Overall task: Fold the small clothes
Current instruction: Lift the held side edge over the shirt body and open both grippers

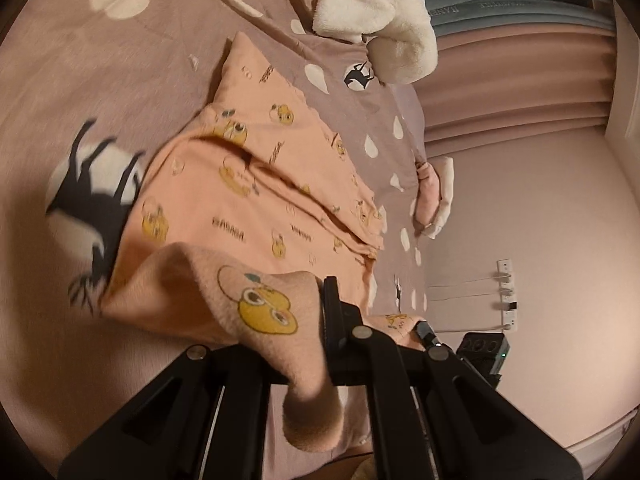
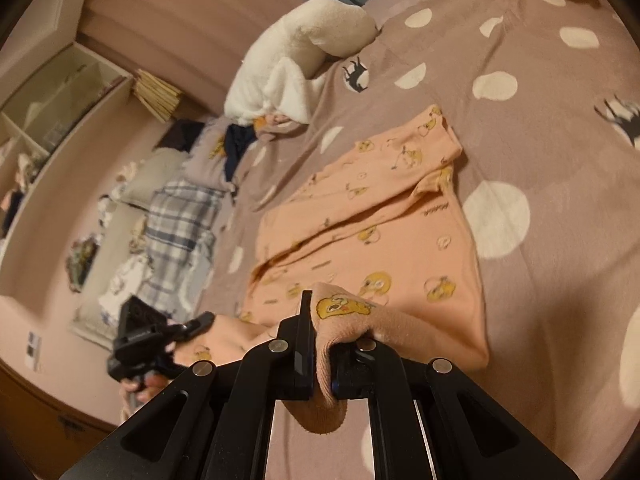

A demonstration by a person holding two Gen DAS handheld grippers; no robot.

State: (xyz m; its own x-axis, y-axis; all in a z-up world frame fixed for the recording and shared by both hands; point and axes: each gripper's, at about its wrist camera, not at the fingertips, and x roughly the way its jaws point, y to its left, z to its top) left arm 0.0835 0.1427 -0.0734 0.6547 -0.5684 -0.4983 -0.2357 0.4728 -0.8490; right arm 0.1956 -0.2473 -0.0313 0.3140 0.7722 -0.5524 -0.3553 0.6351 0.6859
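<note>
We pinch the peach garment (image 1: 256,196) hem in both clamped grippers, left gripper (image 1: 320,332) and right gripper (image 2: 322,360), fabric spreading ahead.

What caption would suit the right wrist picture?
Right claw shut on peach cartoon-print fleece garment, lifting its edge above mauve dotted bedspread.

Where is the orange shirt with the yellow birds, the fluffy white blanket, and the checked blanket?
orange shirt (image 2: 404,236): right wrist view, on its flat middle part.
fluffy white blanket (image 1: 376,4): left wrist view, on its top fold.
checked blanket (image 2: 180,224): right wrist view, on its plaid middle, beside the bed.
</note>
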